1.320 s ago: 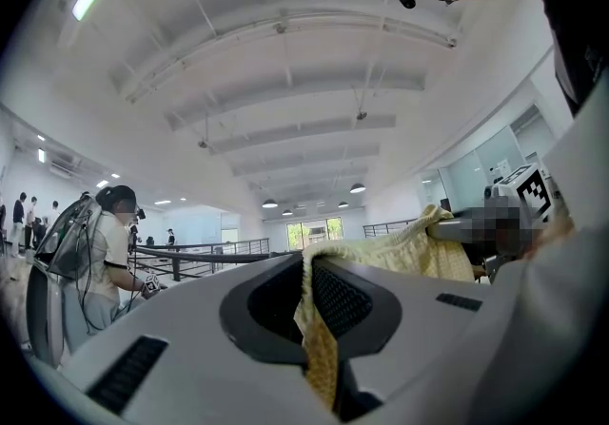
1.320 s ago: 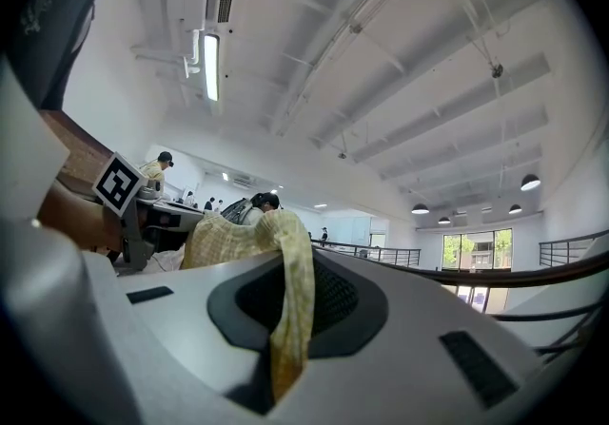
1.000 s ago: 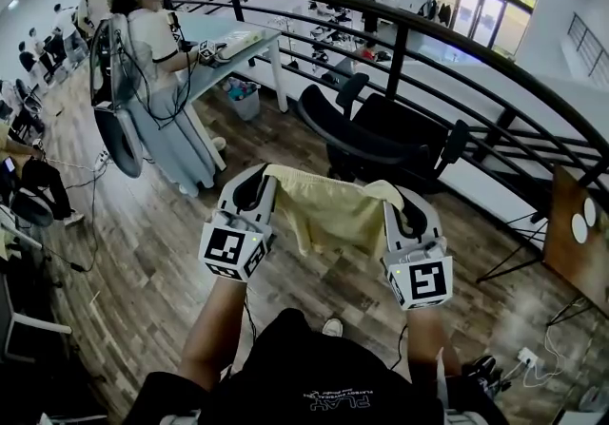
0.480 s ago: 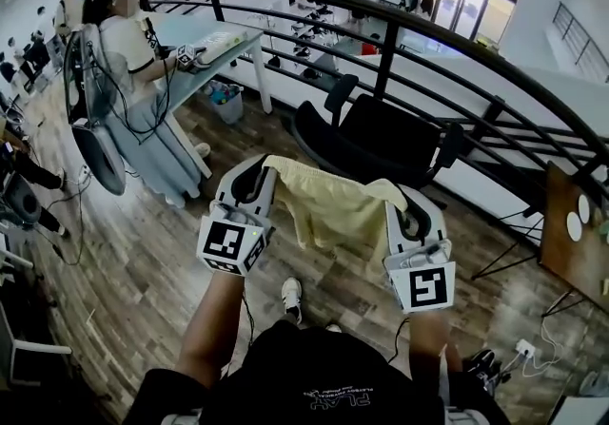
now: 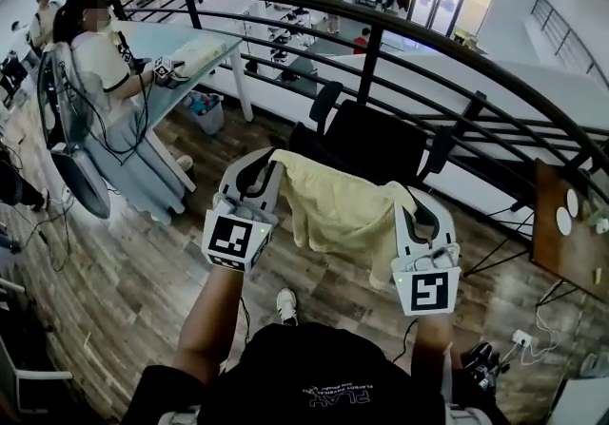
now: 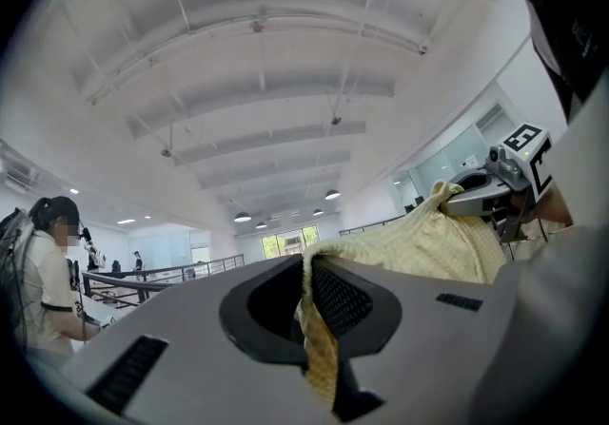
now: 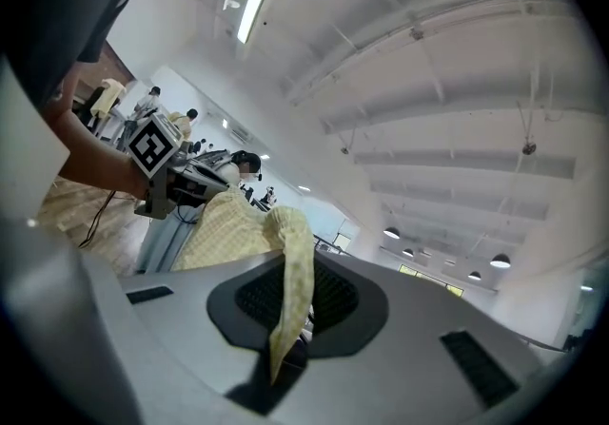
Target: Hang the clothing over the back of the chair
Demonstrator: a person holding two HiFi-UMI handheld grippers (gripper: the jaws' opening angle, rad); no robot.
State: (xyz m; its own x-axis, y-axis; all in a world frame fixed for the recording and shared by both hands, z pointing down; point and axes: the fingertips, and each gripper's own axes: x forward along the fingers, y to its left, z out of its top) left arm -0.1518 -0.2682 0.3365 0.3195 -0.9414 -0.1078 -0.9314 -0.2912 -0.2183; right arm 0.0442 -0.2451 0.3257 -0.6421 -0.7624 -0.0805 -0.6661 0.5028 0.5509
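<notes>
A pale yellow garment (image 5: 333, 209) is stretched between my two grippers, sagging in the middle. My left gripper (image 5: 269, 164) is shut on its left corner, and the cloth (image 6: 419, 242) runs out of the closed jaws of that gripper (image 6: 309, 271). At the other corner my right gripper (image 5: 404, 197) is also shut, with a fold of the fabric (image 7: 295, 261) pinched in its jaws (image 7: 290, 304). The black office chair (image 5: 376, 138) stands just beyond the garment, against the railing. The cloth hangs in front of and above the chair and is not touching it.
A curved black railing (image 5: 428, 43) runs behind the chair. A person (image 5: 100, 81) sits at a white desk (image 5: 195, 43) at the left. A wooden board (image 5: 561, 233) leans at the right, and cables with a power strip (image 5: 521, 339) lie on the wood floor.
Both grippers have carried the garment forward toward the chair, which now lies closer, right behind the cloth. The right gripper has rolled somewhat. Both grips stay unchanged.
</notes>
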